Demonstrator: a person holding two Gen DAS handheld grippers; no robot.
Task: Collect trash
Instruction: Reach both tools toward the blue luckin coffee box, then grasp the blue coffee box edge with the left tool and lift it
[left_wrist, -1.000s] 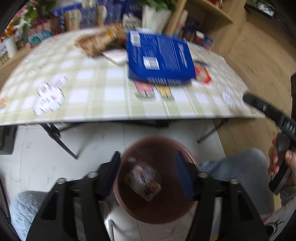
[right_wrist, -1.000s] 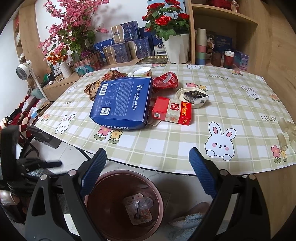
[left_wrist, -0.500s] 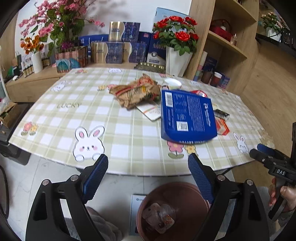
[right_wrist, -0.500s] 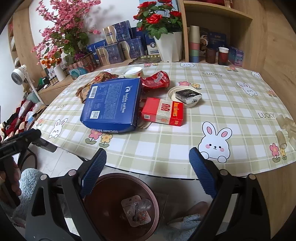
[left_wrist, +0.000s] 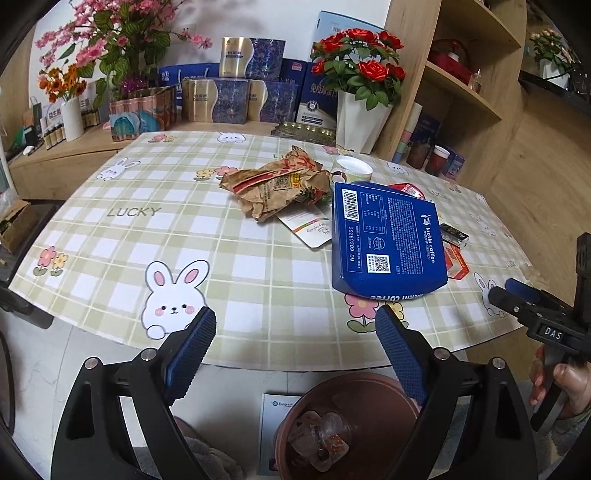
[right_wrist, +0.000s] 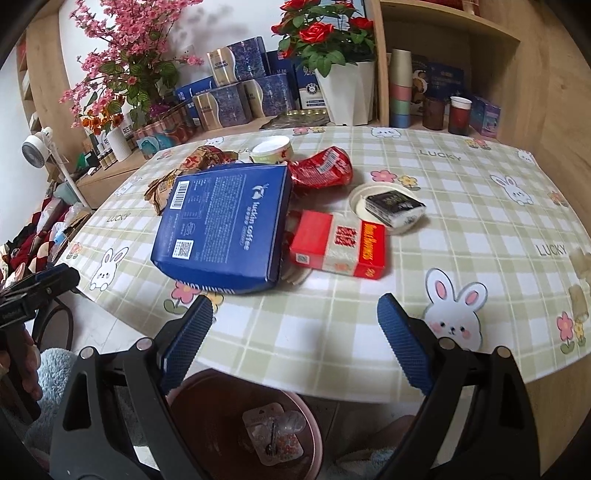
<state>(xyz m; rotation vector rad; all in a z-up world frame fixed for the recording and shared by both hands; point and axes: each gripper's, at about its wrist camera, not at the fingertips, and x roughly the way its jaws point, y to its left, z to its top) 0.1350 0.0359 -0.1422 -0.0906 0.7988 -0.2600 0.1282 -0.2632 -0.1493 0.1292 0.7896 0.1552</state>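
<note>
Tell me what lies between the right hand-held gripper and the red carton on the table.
Only bare checked tablecloth lies between the open right hand-held gripper and the red carton, as the right wrist view shows.

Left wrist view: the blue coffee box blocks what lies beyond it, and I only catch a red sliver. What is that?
Observer: A red carton, lying flat close beside the blue coffee box.
Operator: And the black packet past it, is it on the tablecloth?
Observer: No, the black packet rests on a white dish just behind the carton.
Operator: Is the right gripper free to take the carton?
Observer: Yes. The right gripper has its jaws open with nothing between them, above the near table edge.
</note>
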